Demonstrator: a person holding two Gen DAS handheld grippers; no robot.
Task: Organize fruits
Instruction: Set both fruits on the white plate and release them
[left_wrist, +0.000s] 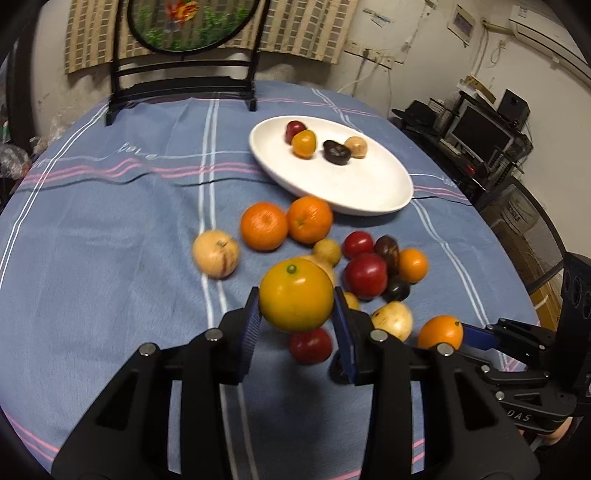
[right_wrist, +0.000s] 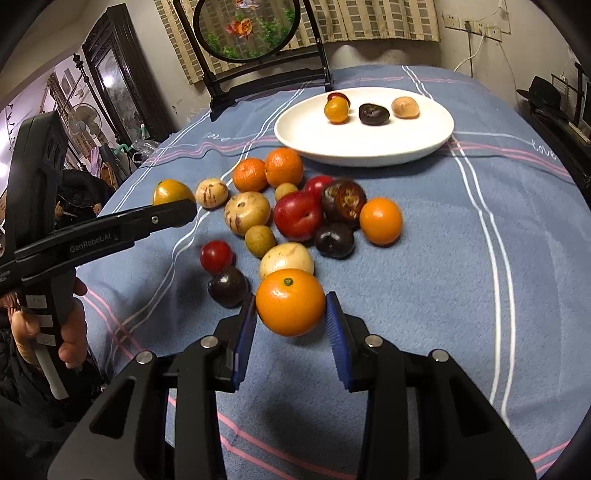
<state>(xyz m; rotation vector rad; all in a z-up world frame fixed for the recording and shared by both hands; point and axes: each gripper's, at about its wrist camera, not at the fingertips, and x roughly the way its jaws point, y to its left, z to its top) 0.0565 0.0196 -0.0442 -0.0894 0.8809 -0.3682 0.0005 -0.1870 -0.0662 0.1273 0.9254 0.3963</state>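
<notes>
Four small fruits lie on the oval white plate (right_wrist: 364, 147); well over a dozen remain heaped on the blue striped worktop (right_wrist: 461, 277) just in front of it. My left tool (left_wrist: 296, 310) is clamped on a yellow-orange round fruit (left_wrist: 295, 294). My right tool (right_wrist: 290, 317) grips a glossy orange (right_wrist: 290, 302). Mostly undone, I judge.
</notes>
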